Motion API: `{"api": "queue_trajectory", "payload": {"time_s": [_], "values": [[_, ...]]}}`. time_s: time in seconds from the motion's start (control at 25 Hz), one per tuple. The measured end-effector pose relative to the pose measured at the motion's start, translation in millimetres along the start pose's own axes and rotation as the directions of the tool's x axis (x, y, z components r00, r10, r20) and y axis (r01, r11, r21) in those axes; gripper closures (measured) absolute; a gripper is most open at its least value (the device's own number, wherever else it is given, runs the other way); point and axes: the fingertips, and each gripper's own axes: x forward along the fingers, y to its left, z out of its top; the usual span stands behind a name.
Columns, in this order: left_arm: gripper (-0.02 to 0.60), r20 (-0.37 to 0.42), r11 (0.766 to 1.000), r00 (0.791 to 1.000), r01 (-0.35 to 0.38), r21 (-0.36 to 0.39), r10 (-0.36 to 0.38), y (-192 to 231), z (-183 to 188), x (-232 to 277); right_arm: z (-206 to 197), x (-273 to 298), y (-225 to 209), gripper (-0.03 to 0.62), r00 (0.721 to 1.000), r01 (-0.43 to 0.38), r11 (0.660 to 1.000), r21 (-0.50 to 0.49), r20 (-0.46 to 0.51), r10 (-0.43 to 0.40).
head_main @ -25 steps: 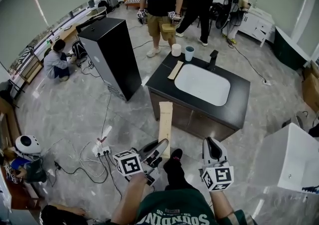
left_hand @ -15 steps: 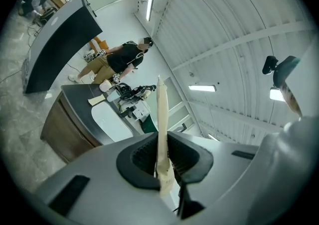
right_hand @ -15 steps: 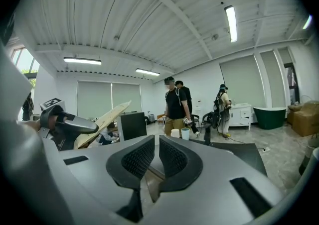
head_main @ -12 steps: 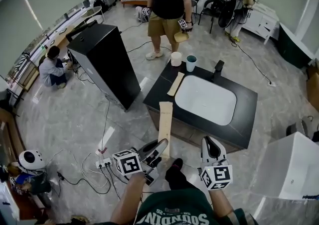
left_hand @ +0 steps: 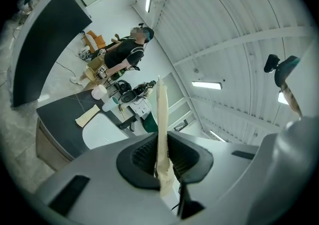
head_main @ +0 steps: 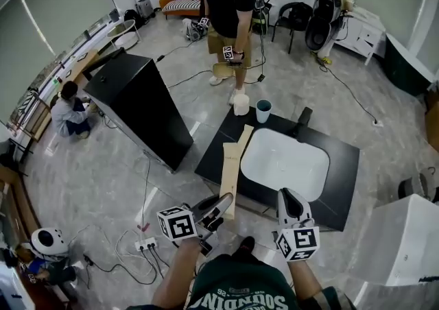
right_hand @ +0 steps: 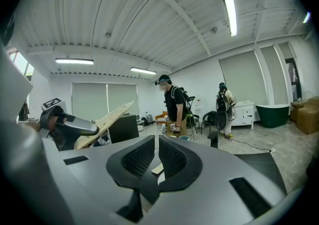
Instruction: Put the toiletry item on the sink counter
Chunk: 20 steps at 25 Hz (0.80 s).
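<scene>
My left gripper is shut on the lower end of a long flat beige toiletry strip, which points up and forward toward the black sink counter. In the left gripper view the strip stands edge-on between the pads. The counter has a white basin. A second beige strip lies on it left of the basin, near a white roll, a teal cup and a black faucet. My right gripper is shut and holds nothing, level with the left, short of the counter's near edge.
A tall black cabinet stands left of the counter. A person with grippers stands beyond it. A white unit is at the right. Cables and a power strip lie on the floor at the left. Another person sits on the floor.
The counter has come nearer, and the strip's tip now overlaps its near left edge. The standing person beyond it has shifted position. Both grippers keep their pose and grip.
</scene>
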Motion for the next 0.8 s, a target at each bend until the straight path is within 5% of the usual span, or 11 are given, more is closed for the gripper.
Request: {"api": "queue_trajectory", "payload": {"time_s": [0.8], "values": [[0.532,-0.083,0.999,0.996,0.040,-0.003,-0.040,24,34,66,14,33,-35,0.545,0.997,0.079,0.996,0.028,0.017,-0.080]]}}
